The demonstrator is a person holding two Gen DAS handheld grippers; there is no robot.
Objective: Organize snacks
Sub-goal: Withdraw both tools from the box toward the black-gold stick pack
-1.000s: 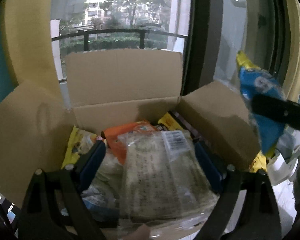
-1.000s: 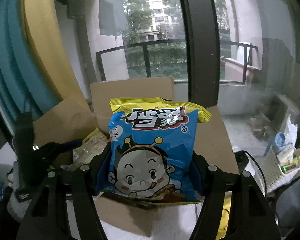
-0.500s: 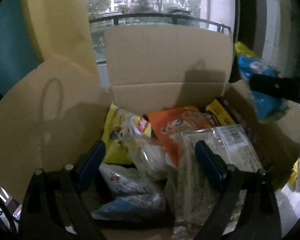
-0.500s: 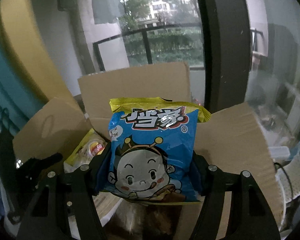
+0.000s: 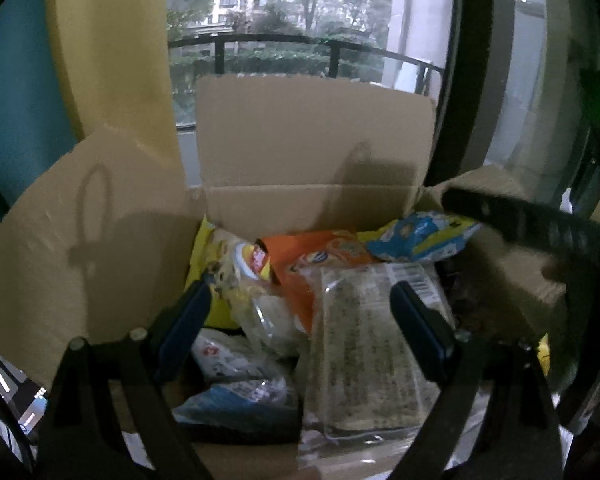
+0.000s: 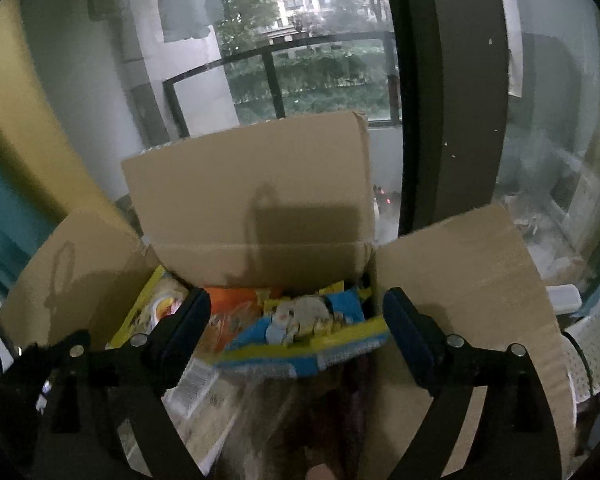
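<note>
- Large windows with a dark frame, a balcony railing and leafy trees fill the background; a yellow curtain hangs at the left.
- An open cardboard box [image 6: 252, 200] stands in front, its flaps raised, heaped with snack packets.
- The right gripper [image 6: 296, 320] hovers over the box, and its jaws have just been opening; they stand wide apart with nothing pressed between them.
- The blue and yellow snack bag [image 6: 300, 332] lies tilted on top of the heap, near the box's right wall (cartoon face upward).
- The left gripper [image 5: 300, 312] also stands apart, holding nothing, above a clear-wrapped packet [image 5: 364, 352] and an orange bag [image 5: 320, 264].
- The snack bag looks light, puffy, crinkly and slippery, its contents probably fragile; a gentle pinch at the sealed edge seems safest.
</note>
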